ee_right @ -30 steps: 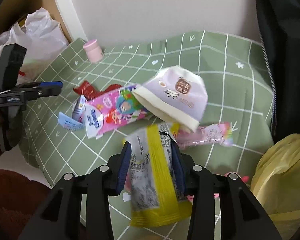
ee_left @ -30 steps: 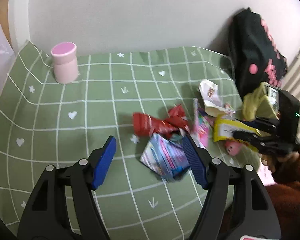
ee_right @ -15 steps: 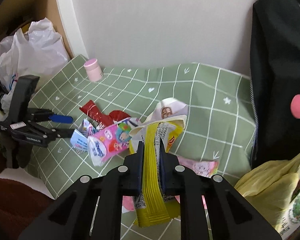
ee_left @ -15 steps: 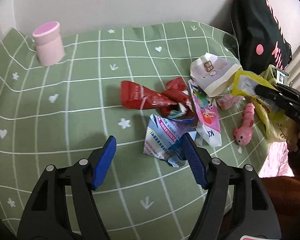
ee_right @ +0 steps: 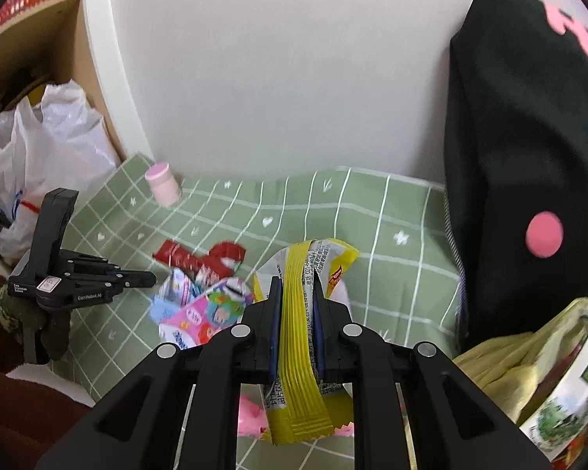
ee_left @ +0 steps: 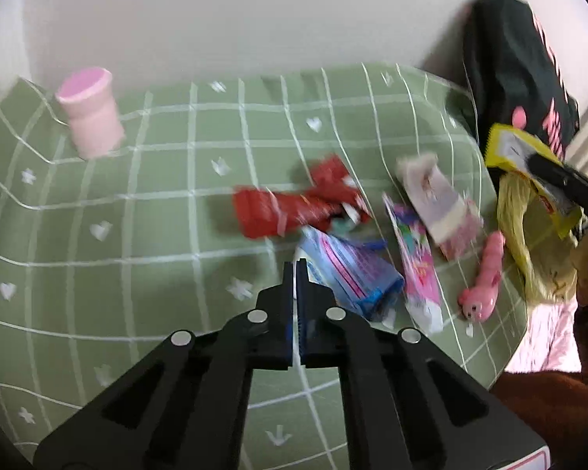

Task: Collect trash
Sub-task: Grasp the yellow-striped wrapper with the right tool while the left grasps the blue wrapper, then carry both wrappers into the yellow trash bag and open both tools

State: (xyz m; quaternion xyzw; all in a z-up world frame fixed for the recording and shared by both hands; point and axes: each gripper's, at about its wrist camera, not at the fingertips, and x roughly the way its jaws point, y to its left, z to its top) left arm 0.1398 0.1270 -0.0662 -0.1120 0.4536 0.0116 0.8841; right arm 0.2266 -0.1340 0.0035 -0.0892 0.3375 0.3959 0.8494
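Note:
Snack wrappers lie on a green checked cloth (ee_left: pixel 156 235): a red one (ee_left: pixel 278 211), a blue-and-white one (ee_left: pixel 349 274), a pink one (ee_left: pixel 417 266) and a pale lilac pouch (ee_left: pixel 435 196). My left gripper (ee_left: pixel 296 266) is shut, its tips at the blue wrapper's near-left corner; whether film is pinched I cannot tell. The right wrist view shows that left gripper (ee_right: pixel 149 274) beside the blue wrapper (ee_right: pixel 172 293). My right gripper (ee_right: pixel 297 286) is shut on a yellow wrapper (ee_right: pixel 300 313) and holds it above the cloth. It appears at the right of the left wrist view too, the right gripper (ee_left: pixel 537 164) gripping the yellow wrapper (ee_left: pixel 505 149).
A pink jar (ee_left: pixel 90 113) stands at the cloth's far left. A black bag (ee_right: pixel 521 156) leans on the wall at right, with a yellow-green plastic bag (ee_right: pixel 509 356) below it. A pink toy (ee_left: pixel 486 282) lies near the cloth's right edge. A white plastic bag (ee_right: pixel 47 149) sits in the shelf at left.
My left gripper has closed, with its tips now at the blue wrapper. My right gripper closed on the yellow wrapper and lifted it off the cloth.

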